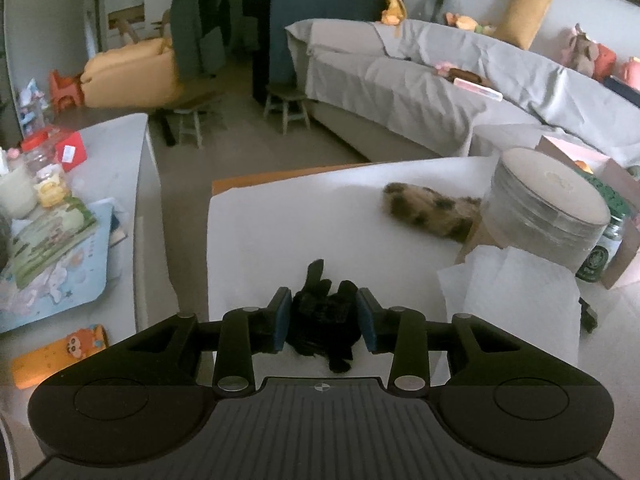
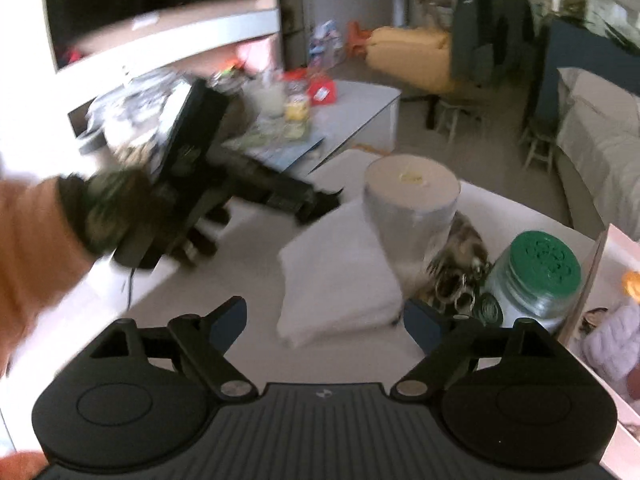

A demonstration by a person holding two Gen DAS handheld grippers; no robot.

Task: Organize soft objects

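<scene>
My left gripper (image 1: pixel 324 322) stands with its blue pads on either side of a black knitted glove (image 1: pixel 322 316), closed against it over the white table (image 1: pixel 260 240). A spotted furry soft item (image 1: pixel 434 210) lies further back, partly behind a wrapped paper roll (image 1: pixel 548 208). A folded white cloth (image 1: pixel 512 292) lies at the right. My right gripper (image 2: pixel 326 320) is open and empty above that folded white cloth (image 2: pixel 336 272). The left gripper (image 2: pixel 280 194) with the person's hand shows blurred at the left of the right wrist view. The furry item (image 2: pixel 464 240) is beside the roll (image 2: pixel 412 200).
A green-lidded glass jar (image 2: pixel 536 280) and a ring of keys (image 2: pixel 456 288) stand right of the roll. A cardboard box edge (image 2: pixel 592 276) is at the far right. A cluttered low table (image 1: pixel 80 208) stands left. A grey sofa (image 1: pixel 440 88) with plush toys lies beyond.
</scene>
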